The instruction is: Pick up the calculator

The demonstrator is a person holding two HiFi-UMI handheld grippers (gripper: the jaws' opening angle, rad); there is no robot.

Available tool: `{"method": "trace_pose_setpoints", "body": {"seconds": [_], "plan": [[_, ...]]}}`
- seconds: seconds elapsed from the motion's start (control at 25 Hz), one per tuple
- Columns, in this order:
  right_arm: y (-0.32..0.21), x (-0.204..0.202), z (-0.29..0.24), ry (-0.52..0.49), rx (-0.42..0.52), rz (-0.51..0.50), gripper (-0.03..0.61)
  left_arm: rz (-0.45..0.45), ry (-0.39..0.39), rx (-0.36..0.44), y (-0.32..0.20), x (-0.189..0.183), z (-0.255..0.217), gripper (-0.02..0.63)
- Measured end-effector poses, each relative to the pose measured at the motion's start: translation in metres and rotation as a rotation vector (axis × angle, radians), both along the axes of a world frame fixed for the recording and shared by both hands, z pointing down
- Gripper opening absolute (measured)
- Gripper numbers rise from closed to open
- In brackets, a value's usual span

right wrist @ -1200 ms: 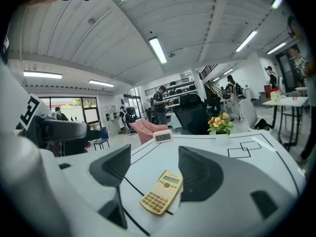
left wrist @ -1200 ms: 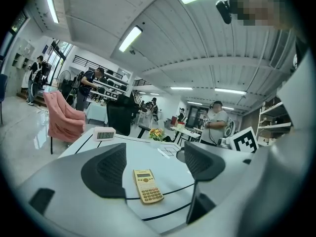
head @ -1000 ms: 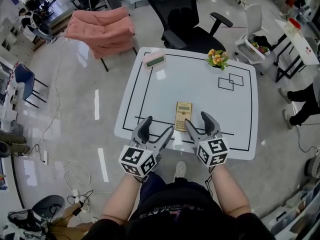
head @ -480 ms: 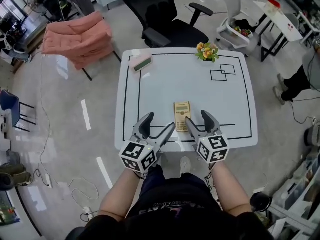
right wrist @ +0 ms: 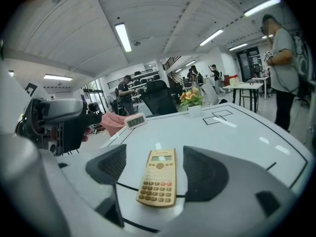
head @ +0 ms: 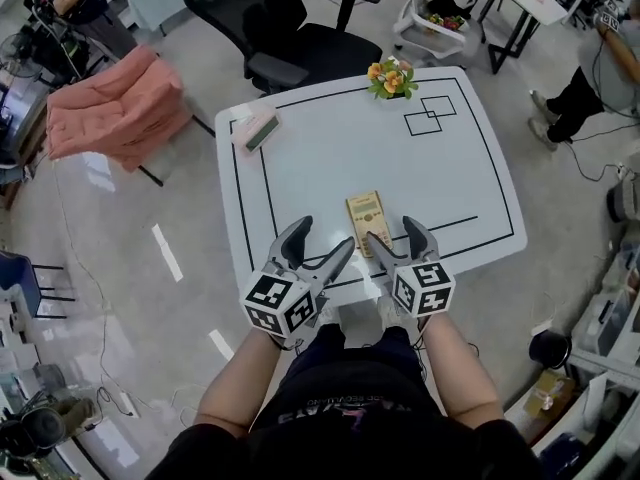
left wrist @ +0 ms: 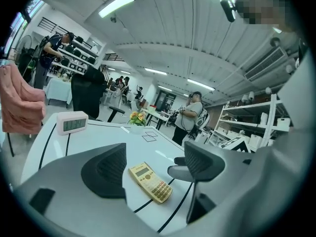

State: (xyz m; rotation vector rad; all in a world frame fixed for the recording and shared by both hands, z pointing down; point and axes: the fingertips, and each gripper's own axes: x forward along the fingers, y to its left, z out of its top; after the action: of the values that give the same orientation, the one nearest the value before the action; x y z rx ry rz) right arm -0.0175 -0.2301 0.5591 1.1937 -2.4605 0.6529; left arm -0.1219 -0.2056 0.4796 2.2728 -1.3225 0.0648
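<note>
Well, the white worktop point(head: 330, 158) fills the middle of the room, and the calculator point(head: 365, 215) lies flat on it towards the person's edge, keys up. Its near end sits over the black line point(head: 470, 223) marked on the surface.

Far beyond the calculator, off the worktop's far edge, stands a black office chair point(head: 270, 28). A pink chair point(head: 110, 113) sits on the floor well off to the calculator's far left.

The right hand-held gripper point(head: 392, 233) is at the calculator's near end, tilted a little downward. Its jaws have just been opening and stand wide apart. In the right gripper view the calculator point(right wrist: 159, 177) lies between them, nearer the left jaw, with neither pad pressing on it, so nothing is grasped.

The left hand-held gripper point(head: 322, 238) is just beside the calculator on its left, released as well, with the jaws spread and empty. In the left gripper view the calculator point(left wrist: 150, 182) shows through the gap, lying a little ahead of the jaws.

A small pale clock point(head: 255, 130) stands well apart from the calculator, towards the far left corner. A little bunch of flowers point(head: 390, 76) stands at the far edge, straight beyond the calculator.
</note>
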Motion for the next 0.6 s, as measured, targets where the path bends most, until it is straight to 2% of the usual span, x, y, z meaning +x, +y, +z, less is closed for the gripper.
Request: {"method": "trace_pose_setpoints", "body": {"seconds": [0.32, 0.6], "plan": [[0.011, -0.005, 0.045, 0.067, -0.075, 0.083, 0.360, 0.131, -0.001, -0.031, -0.002, 0.004, 0.018, 0.357], [0.018, -0.009, 0.079, 0.155, -0.117, 0.117, 0.376, 0.183, -0.003, -0.061, 0.005, 0.001, 0.032, 0.357]]}}
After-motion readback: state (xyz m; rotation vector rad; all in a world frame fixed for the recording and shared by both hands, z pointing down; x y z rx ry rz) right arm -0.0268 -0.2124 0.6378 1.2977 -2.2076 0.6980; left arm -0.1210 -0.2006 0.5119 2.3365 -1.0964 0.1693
